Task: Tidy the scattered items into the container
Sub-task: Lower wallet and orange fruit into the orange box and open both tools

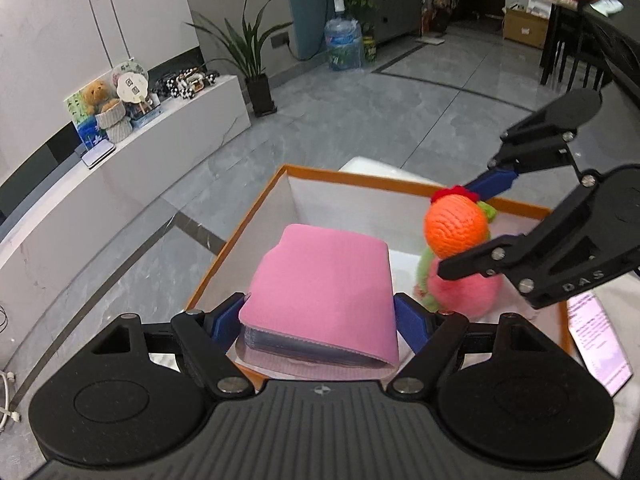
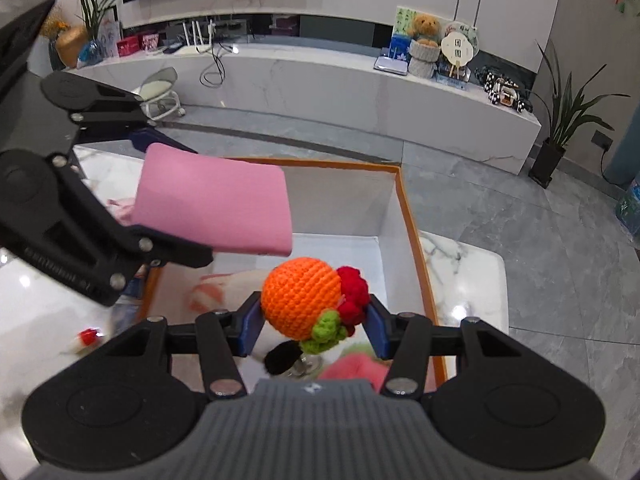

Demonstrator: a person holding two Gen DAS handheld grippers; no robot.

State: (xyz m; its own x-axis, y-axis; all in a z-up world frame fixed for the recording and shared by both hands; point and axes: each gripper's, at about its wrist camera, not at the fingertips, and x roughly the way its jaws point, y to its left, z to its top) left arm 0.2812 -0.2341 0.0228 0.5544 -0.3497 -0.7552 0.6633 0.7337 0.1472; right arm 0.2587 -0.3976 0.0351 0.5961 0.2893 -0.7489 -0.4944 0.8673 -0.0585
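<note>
Left wrist view: left gripper (image 1: 320, 312) clamped on a pink-covered booklet (image 1: 324, 280), blue pads pressing both its side edges, jaws standing wide.
Booklet position: held above the near-left part of the orange-rimmed white box (image 1: 256, 204), spine side toward the camera, clear plastic sleeves showing under the cover.
Right wrist view: right gripper (image 2: 312, 320) closed on a crochet doll (image 2: 302, 304), pads squeezing the orange head from both sides.
Doll position: hanging over the box interior; red flower and green bits on the head, pink body dangling below the pads.
Box: sits on a white marble-look table (image 2: 464, 264); some pink and white items already inside, blurred.
Gripper poses: both angled downward into the box, side by side, left one at the box's left wall, right one nearer its right wall.
Spacing: booklet and doll close but not touching.
Table extras: small red-and-white item (image 2: 86, 338) left of the box, blurred.
</note>
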